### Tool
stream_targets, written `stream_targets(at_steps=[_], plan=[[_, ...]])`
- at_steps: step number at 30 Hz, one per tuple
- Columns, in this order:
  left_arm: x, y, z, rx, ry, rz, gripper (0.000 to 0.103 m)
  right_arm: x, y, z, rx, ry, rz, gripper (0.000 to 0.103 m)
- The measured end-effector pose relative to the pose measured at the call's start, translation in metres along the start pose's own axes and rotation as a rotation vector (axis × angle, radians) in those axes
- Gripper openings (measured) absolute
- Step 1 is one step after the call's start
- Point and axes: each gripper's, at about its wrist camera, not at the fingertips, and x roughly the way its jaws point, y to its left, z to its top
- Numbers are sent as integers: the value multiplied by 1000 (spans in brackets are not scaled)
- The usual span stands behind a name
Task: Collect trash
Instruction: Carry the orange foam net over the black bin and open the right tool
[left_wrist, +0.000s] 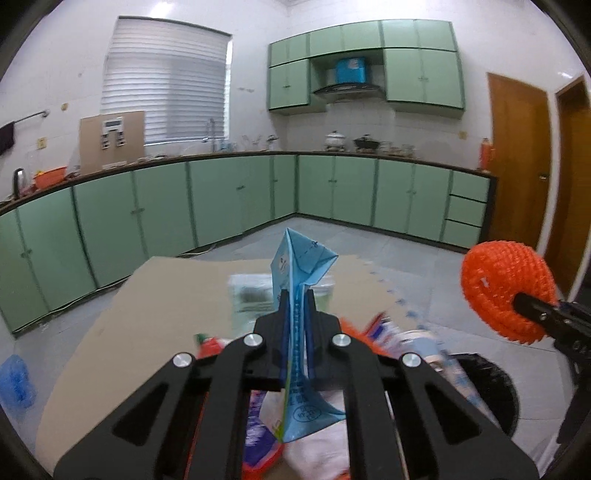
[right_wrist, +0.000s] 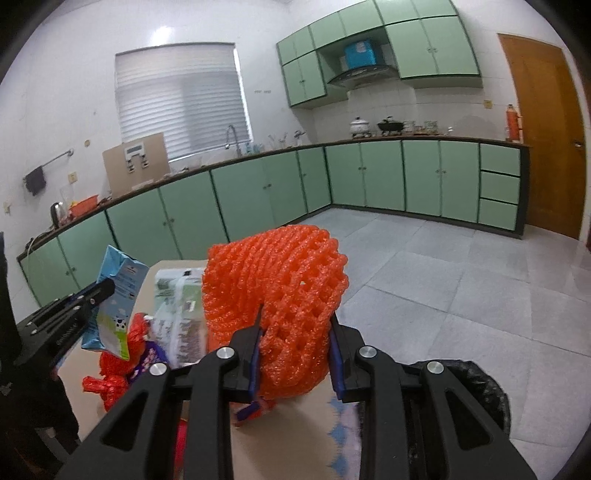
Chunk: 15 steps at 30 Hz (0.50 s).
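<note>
Over the cardboard sheet (left_wrist: 147, 306), a flattened blue carton (left_wrist: 299, 332) is clenched by the left gripper (left_wrist: 297, 295); an orange foam net (right_wrist: 288, 295) is gripped by the right gripper (right_wrist: 295, 328).

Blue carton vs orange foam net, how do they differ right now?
The blue carton is flat, squashed paper; the orange foam net is puffy open mesh. The left tool is shut nearly flat on the carton; the right tool grips the net with jaws apart. Both are lifted clear of the trash pile.
</note>
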Motion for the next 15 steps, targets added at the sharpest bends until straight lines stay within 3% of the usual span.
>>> stream_targets(at_steps=[15], plan=[[30, -164, -15, 53, 65, -363, 6, -42, -129, -22, 134, 27, -275, 29]])
